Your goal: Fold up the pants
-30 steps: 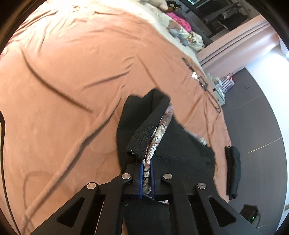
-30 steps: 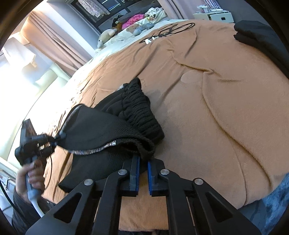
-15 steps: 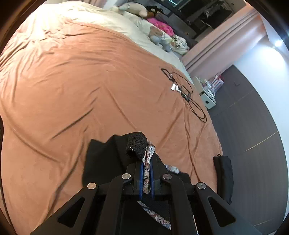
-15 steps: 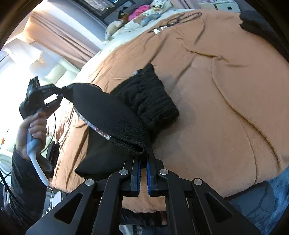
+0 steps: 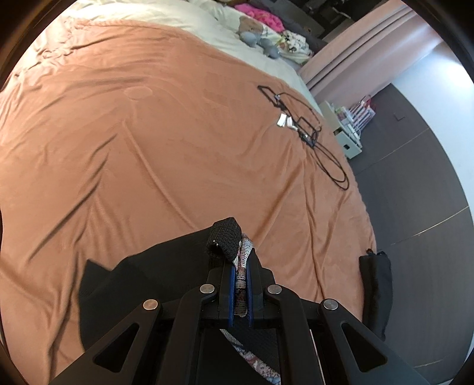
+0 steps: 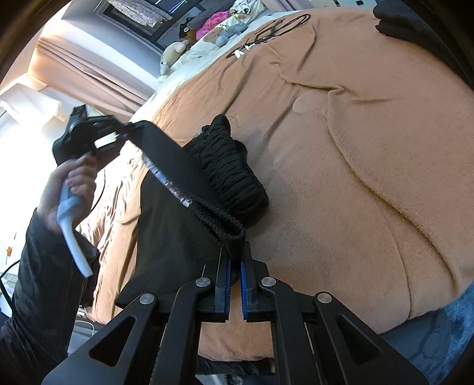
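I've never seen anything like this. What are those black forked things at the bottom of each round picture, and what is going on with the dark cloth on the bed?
There is no robot here. A person holds a hand-held gripper in each hand, a tool with two fingers that pinch. Each tool carries a wide-angle camera that looks along its fingers, hence the round, bulging pictures.

One picture looks from the left hand-held gripper, the other from the right hand-held gripper. In the right one you can also see the person's hand gripping the left tool's handle.

Both grippers are pinched shut on the black pants, each at a point along the waistband, which is stretched between them above the orange blanket. The rest of the pants hangs down to the bed.

Also on the bed: a black cable, another dark garment, and soft toys at the far end.
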Motion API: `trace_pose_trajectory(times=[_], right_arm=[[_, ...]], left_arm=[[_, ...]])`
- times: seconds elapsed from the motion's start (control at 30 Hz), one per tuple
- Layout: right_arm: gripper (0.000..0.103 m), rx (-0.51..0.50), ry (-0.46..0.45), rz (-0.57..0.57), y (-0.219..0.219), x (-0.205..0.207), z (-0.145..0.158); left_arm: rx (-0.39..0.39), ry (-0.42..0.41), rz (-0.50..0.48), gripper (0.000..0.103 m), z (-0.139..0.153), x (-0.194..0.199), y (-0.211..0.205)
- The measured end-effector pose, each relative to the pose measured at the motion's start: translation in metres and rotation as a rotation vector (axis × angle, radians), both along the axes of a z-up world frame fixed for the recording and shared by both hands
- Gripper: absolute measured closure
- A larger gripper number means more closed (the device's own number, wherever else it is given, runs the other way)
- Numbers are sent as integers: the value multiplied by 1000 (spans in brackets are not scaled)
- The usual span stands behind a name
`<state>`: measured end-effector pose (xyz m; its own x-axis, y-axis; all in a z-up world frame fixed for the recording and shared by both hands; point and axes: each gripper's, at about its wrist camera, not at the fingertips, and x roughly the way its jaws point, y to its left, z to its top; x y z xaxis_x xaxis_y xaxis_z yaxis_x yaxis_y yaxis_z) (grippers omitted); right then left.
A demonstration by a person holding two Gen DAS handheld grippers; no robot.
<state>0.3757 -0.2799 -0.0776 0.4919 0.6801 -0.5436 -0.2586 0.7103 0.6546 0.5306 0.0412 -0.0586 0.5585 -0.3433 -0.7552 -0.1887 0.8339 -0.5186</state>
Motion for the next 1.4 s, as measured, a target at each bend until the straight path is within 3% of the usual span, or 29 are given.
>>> trace_pose_trajectory(times=[0.2,0.23,0.3,0.33,0.37,0.4,0.6,0.67,0.9,1.07,1.4], right_arm=[[101,15,3,8,-2,5,-4],[101,11,2,11,-2,5,-4],[100,11,-4,17,-4,4,-3],[100,18,-9,14,-5,3,-3],[99,26,-12,12,-8,2,-3],[98,28,-15,6,-10,1,-2],[72,22,-50,-63,-23,-9,2],[69,39,-73,-72,-26,-13,7],[69,53,-100,-38,-18,-14,11],[69,84,-49,-24,-13,-1,-5],[69,118,-9,-29,-12,12,-14]], left_arm=[[-8,47,-20,96,-20,38,-20],[-14,50,-22,92,-21,42,-22],[-28,43,-36,70,-23,46,-25],[-26,32,-41,46,-21,46,-26],[-15,15,-41,31,-18,45,-26],[2,-7,-38,30,-15,43,-27],[62,10,-59,30,-17,40,-30],[93,30,-75,30,-22,41,-35],[186,102,-163,33,-40,49,-63],[252,137,-158,44,-55,61,-70],[343,213,-156,45,-83,84,-77]])
